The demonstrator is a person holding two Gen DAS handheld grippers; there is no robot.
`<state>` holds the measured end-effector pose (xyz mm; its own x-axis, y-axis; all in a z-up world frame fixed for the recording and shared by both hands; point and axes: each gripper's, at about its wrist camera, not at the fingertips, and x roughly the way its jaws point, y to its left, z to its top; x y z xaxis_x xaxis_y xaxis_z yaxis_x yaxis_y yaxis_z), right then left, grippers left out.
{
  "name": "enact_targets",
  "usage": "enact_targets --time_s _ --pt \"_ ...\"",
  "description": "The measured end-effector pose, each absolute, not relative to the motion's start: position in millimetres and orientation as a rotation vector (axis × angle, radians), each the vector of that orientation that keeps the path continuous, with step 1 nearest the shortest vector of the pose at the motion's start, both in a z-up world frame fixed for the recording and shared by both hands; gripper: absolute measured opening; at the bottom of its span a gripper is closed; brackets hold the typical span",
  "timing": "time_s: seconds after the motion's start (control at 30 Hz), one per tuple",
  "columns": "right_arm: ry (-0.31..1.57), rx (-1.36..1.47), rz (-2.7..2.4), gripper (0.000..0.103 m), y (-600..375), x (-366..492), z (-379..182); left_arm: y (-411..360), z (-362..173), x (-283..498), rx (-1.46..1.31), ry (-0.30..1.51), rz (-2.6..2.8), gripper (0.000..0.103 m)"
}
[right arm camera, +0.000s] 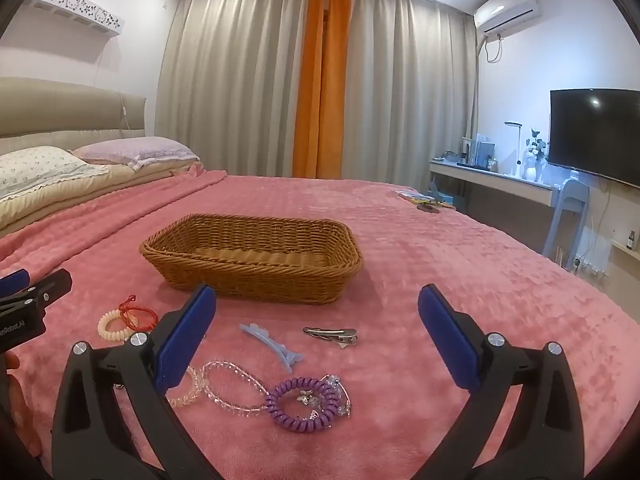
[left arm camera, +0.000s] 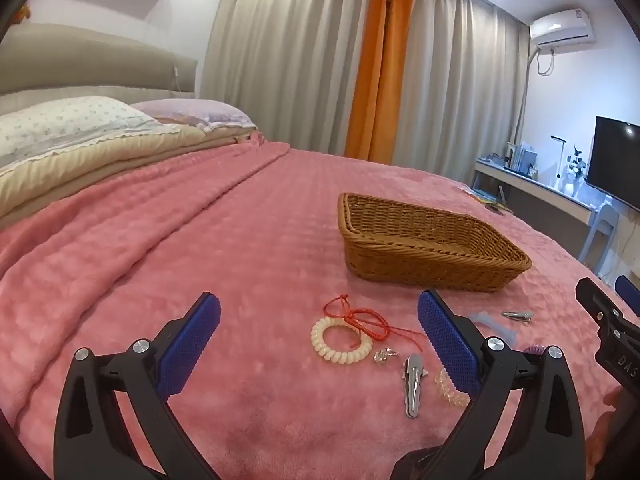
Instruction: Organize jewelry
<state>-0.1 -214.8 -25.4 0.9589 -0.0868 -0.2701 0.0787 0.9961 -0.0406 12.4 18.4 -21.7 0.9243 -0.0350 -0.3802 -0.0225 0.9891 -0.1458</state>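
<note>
An empty brown wicker basket [left arm camera: 432, 256] [right arm camera: 252, 260] stands on the pink bedspread. In front of it lie a cream coil hair tie [left arm camera: 341, 340] [right arm camera: 114, 325], a red string bracelet [left arm camera: 360, 318] [right arm camera: 138, 314], a silver hair clip [left arm camera: 413, 384], a second silver clip [right arm camera: 330, 335] [left arm camera: 517, 315], a light blue clip [right arm camera: 272, 346], a clear bead bracelet [right arm camera: 234, 390] and a purple coil hair tie [right arm camera: 303, 408]. My left gripper [left arm camera: 318, 344] is open above the cream tie. My right gripper [right arm camera: 316, 344] is open above the clips.
The pink bedspread [left arm camera: 240, 240] covers a wide bed with pillows [left arm camera: 60, 128] at the far left. A desk [right arm camera: 492, 180] and TV [right arm camera: 596, 136] stand past the bed's right edge. Small items [right arm camera: 424, 200] lie at the far right of the bed.
</note>
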Motion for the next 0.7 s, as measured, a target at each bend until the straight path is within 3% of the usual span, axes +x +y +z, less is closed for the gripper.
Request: enact_targets --time_s 0.7 --pt "0.286 -0.023 -0.081 0.096 -214.5 2.3 -26.9 18.5 -20.3 11.6 -0.151 0.396 -0.005 0.096"
